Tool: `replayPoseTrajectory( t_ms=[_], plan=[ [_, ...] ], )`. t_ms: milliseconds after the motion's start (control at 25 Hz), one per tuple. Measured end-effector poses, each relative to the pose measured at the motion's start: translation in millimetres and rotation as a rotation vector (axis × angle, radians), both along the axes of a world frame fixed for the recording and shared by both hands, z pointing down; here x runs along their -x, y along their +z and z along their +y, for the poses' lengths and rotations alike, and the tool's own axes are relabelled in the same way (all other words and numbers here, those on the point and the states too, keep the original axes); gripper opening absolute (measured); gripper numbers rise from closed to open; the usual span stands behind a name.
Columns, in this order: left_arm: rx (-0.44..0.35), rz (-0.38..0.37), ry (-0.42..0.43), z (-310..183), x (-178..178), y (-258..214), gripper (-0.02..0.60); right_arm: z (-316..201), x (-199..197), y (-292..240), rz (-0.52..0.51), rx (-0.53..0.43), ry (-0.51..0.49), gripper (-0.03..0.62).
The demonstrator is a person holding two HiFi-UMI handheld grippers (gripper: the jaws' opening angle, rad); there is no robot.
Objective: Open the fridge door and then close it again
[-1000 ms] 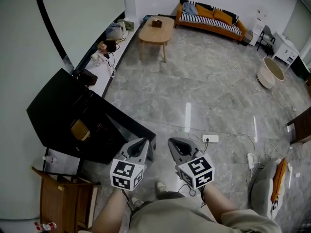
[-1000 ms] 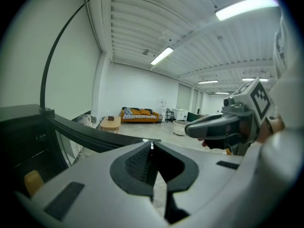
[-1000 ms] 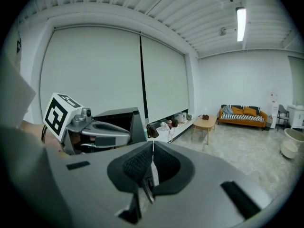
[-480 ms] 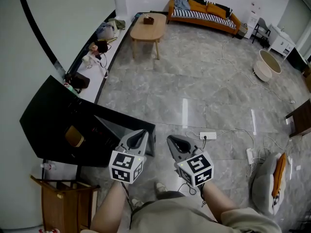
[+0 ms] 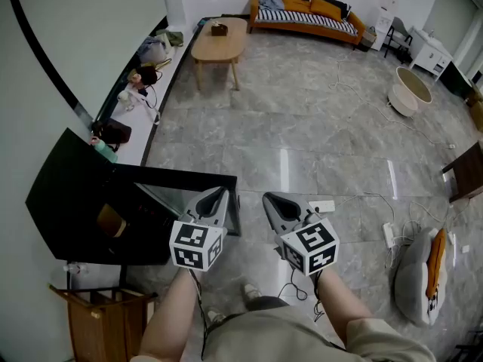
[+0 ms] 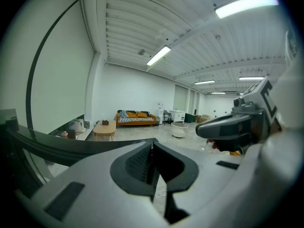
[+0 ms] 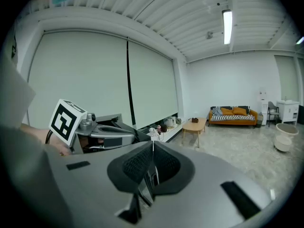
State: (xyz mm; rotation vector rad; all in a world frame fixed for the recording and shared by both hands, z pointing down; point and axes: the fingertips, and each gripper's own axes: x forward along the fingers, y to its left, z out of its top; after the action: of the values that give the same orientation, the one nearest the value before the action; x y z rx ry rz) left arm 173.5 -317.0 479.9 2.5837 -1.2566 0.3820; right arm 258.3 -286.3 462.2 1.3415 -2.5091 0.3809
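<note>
A: Two grippers were in view. The left gripper [image 5: 217, 195] had its jaws fully together with nothing between them. The right gripper [image 5: 271, 199] was the same, closed and empty.
B: Noted. Where was the fridge?
A: The fridge [image 5: 64, 194], black, stood at the left by the wall, next to a wooden stand [image 5: 98, 315]. Its door [image 5: 192, 181] appeared swung open, with the free edge just beside the left gripper's tip. Contact could not be told.
B: Interior?
A: A tan item [image 5: 112, 219] showed inside. Nothing else could be made out.
B: Gripper positions?
A: Side by side, apart from each other, over the grey floor [image 5: 302, 142], pointing toward the far table [image 5: 219, 40] and sofa [image 5: 306, 13]. The right gripper was clear of the fridge.
</note>
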Motion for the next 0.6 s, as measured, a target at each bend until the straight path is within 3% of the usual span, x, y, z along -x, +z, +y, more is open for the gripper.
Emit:
replayPoseTrajectory(
  t_ms=[600],
  plan=[
    [-0.019, -0.041, -0.005, -25, -15, 0, 0.015, -3, -23, 12, -0.013, 0.017, 0.015, -0.003]
  ],
)
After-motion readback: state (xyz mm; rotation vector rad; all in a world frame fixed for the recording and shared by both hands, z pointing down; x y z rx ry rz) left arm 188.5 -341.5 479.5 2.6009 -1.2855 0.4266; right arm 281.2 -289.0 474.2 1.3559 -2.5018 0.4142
